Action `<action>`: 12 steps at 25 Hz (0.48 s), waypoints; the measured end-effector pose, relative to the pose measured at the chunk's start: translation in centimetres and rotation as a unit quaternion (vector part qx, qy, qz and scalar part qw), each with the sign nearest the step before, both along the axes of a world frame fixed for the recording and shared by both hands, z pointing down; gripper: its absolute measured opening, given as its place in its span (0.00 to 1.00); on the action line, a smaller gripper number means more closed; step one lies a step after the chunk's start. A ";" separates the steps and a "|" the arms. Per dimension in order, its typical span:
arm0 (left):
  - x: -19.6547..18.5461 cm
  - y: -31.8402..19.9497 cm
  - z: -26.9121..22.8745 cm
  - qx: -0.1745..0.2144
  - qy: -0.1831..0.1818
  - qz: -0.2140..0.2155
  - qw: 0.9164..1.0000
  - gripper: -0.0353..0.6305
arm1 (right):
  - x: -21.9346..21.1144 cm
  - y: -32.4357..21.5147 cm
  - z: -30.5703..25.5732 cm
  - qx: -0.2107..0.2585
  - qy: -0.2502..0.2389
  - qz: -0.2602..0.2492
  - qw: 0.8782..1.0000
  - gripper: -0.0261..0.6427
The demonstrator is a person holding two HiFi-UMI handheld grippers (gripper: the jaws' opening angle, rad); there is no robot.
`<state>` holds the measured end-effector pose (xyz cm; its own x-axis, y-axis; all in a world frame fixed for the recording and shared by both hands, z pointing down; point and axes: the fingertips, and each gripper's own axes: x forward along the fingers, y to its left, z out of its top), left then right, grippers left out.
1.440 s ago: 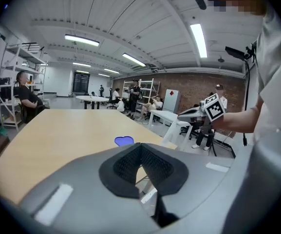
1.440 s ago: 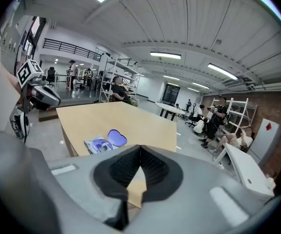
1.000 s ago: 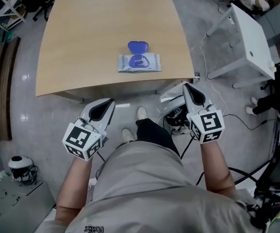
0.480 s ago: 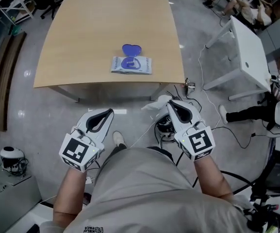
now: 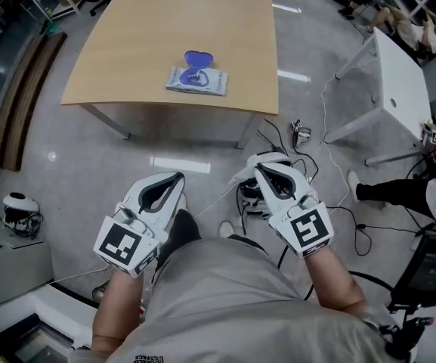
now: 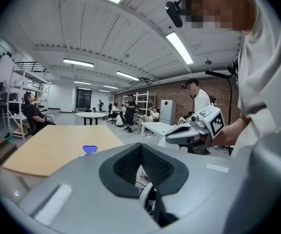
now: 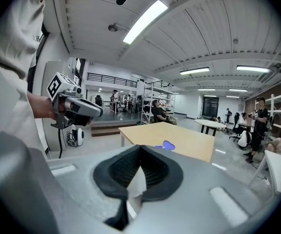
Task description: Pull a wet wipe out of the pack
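The wet wipe pack (image 5: 196,81) lies flat on the wooden table (image 5: 127,44) far ahead, its blue lid (image 5: 198,57) flipped open. Both grippers hang over the floor, well short of the table. My right gripper (image 5: 259,168) is shut on a white wet wipe (image 5: 243,176), which shows as a white fold between the dark pads (image 7: 136,182). My left gripper (image 5: 175,177) is shut with nothing in it (image 6: 141,146). The blue lid (image 7: 168,145) is visible beyond the right jaws, and the lid (image 6: 89,149) also shows small in the left gripper view.
Cables and a power strip (image 5: 299,133) lie on the grey floor between me and the table. A white table (image 5: 399,66) stands at the right. A low wooden platform (image 5: 21,104) runs along the left, with a white helmet-like object (image 5: 17,206) near it.
I have backed away from the table: the pack and table now sit farther off and higher in view. The right gripper still holds the wipe, clear of the pack.
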<state>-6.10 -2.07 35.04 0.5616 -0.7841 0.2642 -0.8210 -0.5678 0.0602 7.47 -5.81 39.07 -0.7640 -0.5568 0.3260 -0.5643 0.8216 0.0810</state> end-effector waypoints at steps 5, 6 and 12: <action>2.8 4.1 0.7 -0.023 -0.020 -0.028 0.999 0.06 | 3.1 2.4 0.8 -0.011 -0.003 -0.027 1.000 0.04; 3.2 4.8 0.9 -0.026 -0.024 -0.029 0.999 0.06 | 3.5 2.9 0.8 -0.012 -0.005 -0.029 0.999 0.04; 3.8 10.0 0.7 -0.023 -0.025 -0.030 0.999 0.06 | 4.1 8.4 -0.1 -0.009 -0.019 -0.028 0.999 0.04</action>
